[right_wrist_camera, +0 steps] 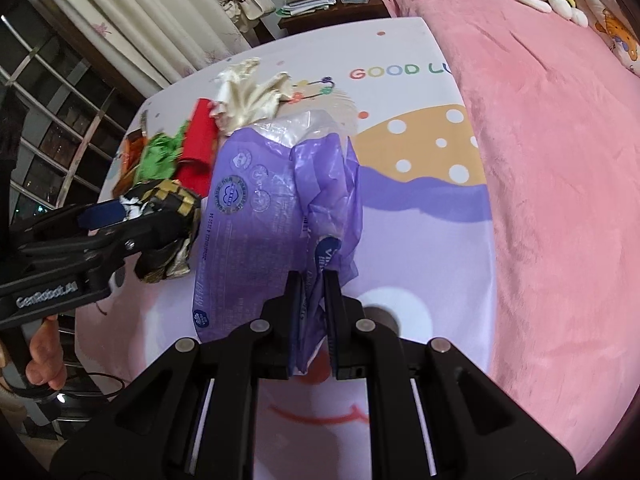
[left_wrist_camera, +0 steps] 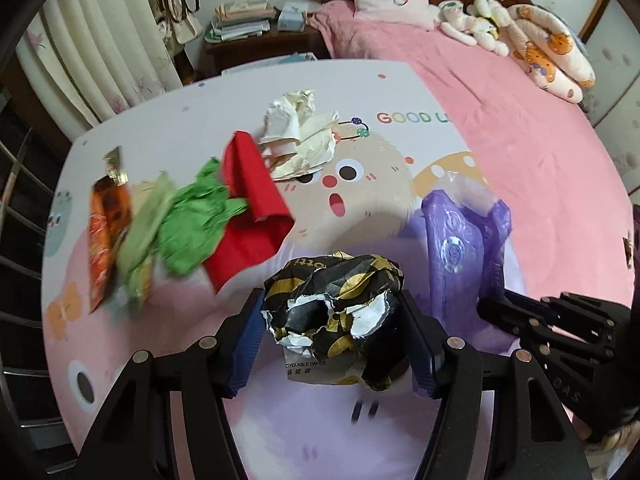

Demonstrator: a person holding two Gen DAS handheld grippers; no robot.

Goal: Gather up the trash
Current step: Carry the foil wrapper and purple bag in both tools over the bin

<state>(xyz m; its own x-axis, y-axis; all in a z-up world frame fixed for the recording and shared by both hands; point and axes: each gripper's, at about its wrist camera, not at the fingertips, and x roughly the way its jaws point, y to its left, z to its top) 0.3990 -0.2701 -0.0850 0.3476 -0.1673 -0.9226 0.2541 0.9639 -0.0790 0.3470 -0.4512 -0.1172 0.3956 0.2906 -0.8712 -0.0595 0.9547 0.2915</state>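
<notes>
Left gripper (left_wrist_camera: 334, 334) clamps a crumpled black-and-gold paper wad (left_wrist_camera: 340, 300) between its blue pads, lifted above the desk (left_wrist_camera: 168, 128). Right gripper (right_wrist_camera: 312, 320), jaws narrow, pinches the lower edge of a purple plastic bag (right_wrist_camera: 260, 216); the bag's long axis runs away from that gripper, mouth at the far end. Beyond lie red paper (left_wrist_camera: 252, 204), green paper (left_wrist_camera: 192, 220), an orange wrapper (left_wrist_camera: 104, 232) and white crumpled paper (left_wrist_camera: 298, 132). A pink bed (left_wrist_camera: 500, 120) sits alongside.

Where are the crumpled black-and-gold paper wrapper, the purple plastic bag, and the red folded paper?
crumpled black-and-gold paper wrapper (left_wrist_camera: 336, 300): left wrist view, torn front face.
purple plastic bag (right_wrist_camera: 256, 216): right wrist view, printed flat side.
red folded paper (left_wrist_camera: 252, 208): left wrist view, middle fold.
</notes>
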